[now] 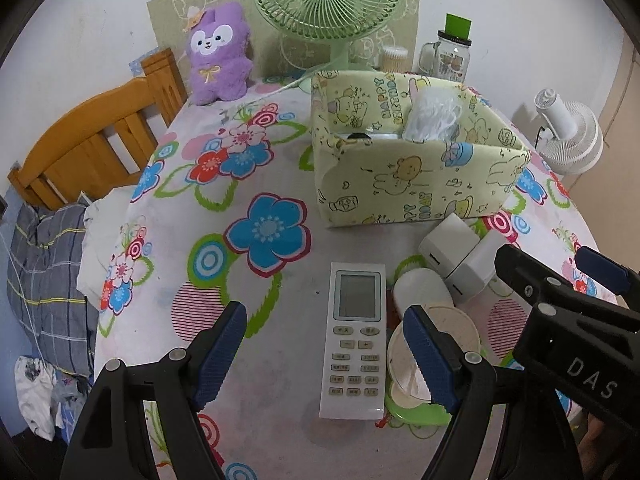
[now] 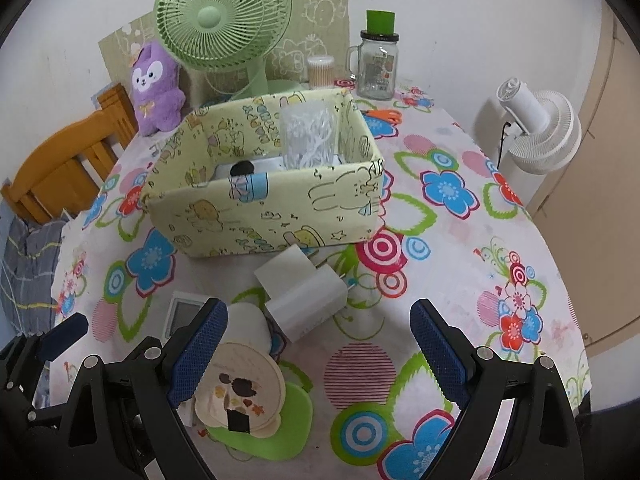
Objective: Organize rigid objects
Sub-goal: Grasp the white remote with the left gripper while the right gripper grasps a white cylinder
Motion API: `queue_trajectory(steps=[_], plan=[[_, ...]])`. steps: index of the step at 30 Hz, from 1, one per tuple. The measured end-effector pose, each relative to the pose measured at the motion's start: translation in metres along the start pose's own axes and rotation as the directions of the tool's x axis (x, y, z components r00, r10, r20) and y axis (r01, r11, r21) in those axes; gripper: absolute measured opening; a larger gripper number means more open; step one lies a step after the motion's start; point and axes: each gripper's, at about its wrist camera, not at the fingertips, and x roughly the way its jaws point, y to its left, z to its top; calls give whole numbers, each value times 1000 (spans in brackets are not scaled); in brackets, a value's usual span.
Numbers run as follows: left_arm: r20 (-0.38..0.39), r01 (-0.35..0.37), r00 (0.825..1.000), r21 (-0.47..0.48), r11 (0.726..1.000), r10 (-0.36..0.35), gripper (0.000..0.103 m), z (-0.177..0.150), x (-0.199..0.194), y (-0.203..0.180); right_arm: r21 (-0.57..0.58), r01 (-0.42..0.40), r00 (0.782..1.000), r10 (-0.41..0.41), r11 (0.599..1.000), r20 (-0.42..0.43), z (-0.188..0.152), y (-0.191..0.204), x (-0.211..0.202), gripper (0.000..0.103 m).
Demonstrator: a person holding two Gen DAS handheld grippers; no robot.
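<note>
A white remote control (image 1: pixel 355 340) lies on the floral tablecloth, between the fingers of my open, empty left gripper (image 1: pixel 324 356). Right of it lie a white cup on its side (image 1: pixel 420 286), a round cream fan on a green piece (image 2: pixel 244 388) and two white chargers (image 2: pixel 300 292). Behind them stands a yellow cartoon-print box (image 2: pixel 272 216) holding a clear cup of white cables (image 2: pixel 308 138). My right gripper (image 2: pixel 320 356) is open and empty, just in front of the chargers; it also shows in the left wrist view (image 1: pixel 560 272).
At the back stand a green desk fan (image 2: pixel 222 16), a purple plush toy (image 2: pixel 154 88), a glass jar with a green lid (image 2: pixel 378 66) and a cotton-swab tub (image 2: pixel 320 70). A white fan (image 2: pixel 536 124) stands off the table's right edge, a wooden chair (image 1: pixel 92 136) at the left.
</note>
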Motion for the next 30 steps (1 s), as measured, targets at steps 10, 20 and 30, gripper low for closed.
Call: queue_trajectory(steps=[10,20,30], plan=[[-47,-2,999,9,1000,3,82,-7,21,-2,1,16,999,-15,1000,-38,-9,-1,17,94],[-83,2,997,25,1000,1,83,-9,39,-4,3,20,998,-20,1000,-65,-9,3,33,94],[-122,8,993,57,998,-1,76,-8,57,-12,2,39,994,-38,999,-98,-8,3,51,94]])
